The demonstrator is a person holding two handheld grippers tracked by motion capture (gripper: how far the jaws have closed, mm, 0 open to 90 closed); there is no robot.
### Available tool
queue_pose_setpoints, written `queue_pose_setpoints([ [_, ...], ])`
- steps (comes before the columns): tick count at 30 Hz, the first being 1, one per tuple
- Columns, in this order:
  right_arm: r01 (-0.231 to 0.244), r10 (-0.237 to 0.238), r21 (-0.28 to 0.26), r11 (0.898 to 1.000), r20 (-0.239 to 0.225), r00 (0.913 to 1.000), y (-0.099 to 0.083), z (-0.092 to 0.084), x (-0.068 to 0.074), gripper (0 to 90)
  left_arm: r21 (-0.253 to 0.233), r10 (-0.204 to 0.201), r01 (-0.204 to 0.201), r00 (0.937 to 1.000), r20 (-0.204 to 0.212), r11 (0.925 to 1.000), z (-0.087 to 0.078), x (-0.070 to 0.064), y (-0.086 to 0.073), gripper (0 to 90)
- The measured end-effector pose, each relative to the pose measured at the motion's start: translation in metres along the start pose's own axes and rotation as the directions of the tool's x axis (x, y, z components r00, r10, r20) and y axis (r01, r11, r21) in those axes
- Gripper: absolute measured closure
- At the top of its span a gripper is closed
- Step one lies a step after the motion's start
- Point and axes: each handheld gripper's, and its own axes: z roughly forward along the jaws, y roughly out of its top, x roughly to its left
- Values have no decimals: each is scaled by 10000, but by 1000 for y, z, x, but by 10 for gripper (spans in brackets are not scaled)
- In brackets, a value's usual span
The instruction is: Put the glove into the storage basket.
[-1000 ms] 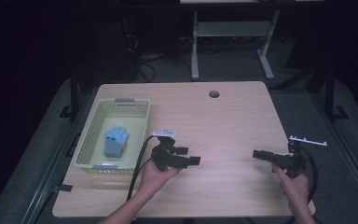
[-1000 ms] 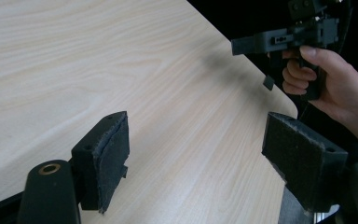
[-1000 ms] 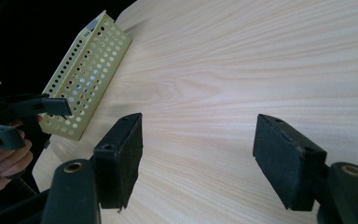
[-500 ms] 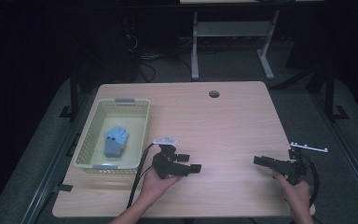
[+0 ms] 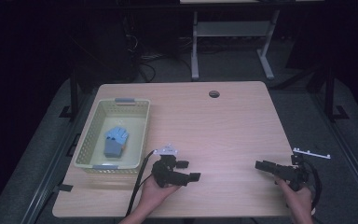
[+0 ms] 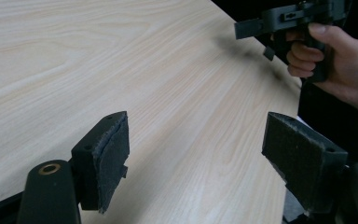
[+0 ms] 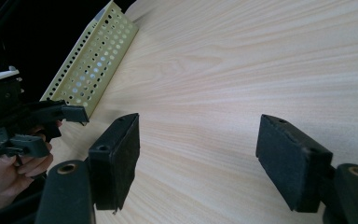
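Pale wooden worktop [image 5: 223, 126]. Left tool [image 5: 186, 171] and right tool [image 5: 261, 165] low near front edge, jaws apart, empty; right's just opening. Blue folded cloth [image 5: 115, 141] inside pale yellow perforated plastic basket [image 5: 142, 130], left of left tool, apart.

Right gripper [image 7: 198, 161] open — table [image 7: 261, 60], basket [image 7: 93, 60].

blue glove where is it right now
In the high view the blue glove lies inside the yellow basket at the table's left side, just beyond the open, empty left gripper.
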Motion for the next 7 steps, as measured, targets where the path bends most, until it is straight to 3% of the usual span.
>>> queue_pose_setpoints([
  [2,-15,14,-47,10000,-64,10000,-2,0,1,297,52,110,-111,9999,54,9999,1,-1,-4,226],
  [5,172,-173,-70,9998,-94,9998,-3,0,4,296,295,652,-650,9978,-88,9975,2,-6,-5,225],
  [7,219,-225,-188,9996,-295,9993,-5,-1,5,295,288,704,-704,9975,5,9971,3,-9,-7,224],
])
